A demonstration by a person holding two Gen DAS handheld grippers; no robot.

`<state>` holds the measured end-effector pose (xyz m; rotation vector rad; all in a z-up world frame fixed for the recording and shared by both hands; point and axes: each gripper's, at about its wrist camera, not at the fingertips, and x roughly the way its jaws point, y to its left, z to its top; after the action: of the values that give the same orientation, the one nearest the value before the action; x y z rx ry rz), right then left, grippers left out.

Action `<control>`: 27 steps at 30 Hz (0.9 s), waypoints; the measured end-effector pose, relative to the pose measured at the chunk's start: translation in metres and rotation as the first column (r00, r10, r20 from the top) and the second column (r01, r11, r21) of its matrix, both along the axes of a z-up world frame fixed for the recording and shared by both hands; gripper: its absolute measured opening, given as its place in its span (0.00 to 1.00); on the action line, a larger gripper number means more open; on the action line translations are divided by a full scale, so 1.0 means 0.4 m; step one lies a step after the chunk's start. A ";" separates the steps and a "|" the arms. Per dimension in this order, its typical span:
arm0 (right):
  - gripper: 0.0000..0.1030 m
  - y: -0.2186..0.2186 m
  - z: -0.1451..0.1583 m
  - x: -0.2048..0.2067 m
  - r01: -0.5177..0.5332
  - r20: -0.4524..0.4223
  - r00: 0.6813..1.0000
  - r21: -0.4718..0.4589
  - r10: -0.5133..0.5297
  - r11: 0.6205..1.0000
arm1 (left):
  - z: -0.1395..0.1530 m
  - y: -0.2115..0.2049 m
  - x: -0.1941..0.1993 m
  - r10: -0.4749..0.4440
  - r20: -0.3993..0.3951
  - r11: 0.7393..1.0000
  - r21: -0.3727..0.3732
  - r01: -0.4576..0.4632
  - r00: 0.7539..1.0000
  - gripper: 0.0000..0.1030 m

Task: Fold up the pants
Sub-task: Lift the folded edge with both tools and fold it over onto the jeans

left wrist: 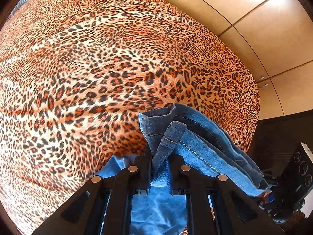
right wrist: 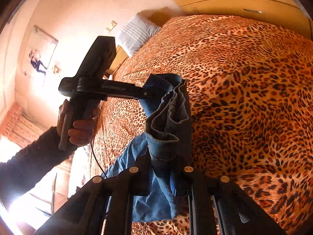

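Observation:
The blue denim pants (left wrist: 197,137) hang lifted above the leopard-print bed (left wrist: 97,68). My left gripper (left wrist: 158,156) is shut on a hemmed edge of the pants, with cloth bunched between its fingers. My right gripper (right wrist: 161,162) is shut on another hemmed edge of the pants (right wrist: 168,117). The right wrist view shows the left gripper (right wrist: 150,96) from the side, held by a hand (right wrist: 78,125), clamped on the far end of the same stretch of denim. The rest of the pants hangs below both grippers.
The leopard-print bed cover (right wrist: 244,88) fills most of both views. A white pillow (right wrist: 135,33) lies at the bed's far end. Wooden wardrobe doors (left wrist: 264,29) stand beyond the bed. A dark device with dials (left wrist: 301,168) sits at the right edge.

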<state>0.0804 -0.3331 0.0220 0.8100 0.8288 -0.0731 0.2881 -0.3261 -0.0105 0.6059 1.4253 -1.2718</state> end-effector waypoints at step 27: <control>0.43 0.079 -0.040 0.253 -0.491 -0.178 0.851 0.068 0.495 0.869 | -0.077 0.751 -0.136 0.760 -0.214 0.645 0.128 -0.753 0.614 0.71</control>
<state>0.1815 -0.3013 0.0062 0.5916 1.2017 0.3218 0.2337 -0.0257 -0.0413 -0.1914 1.6477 -0.6362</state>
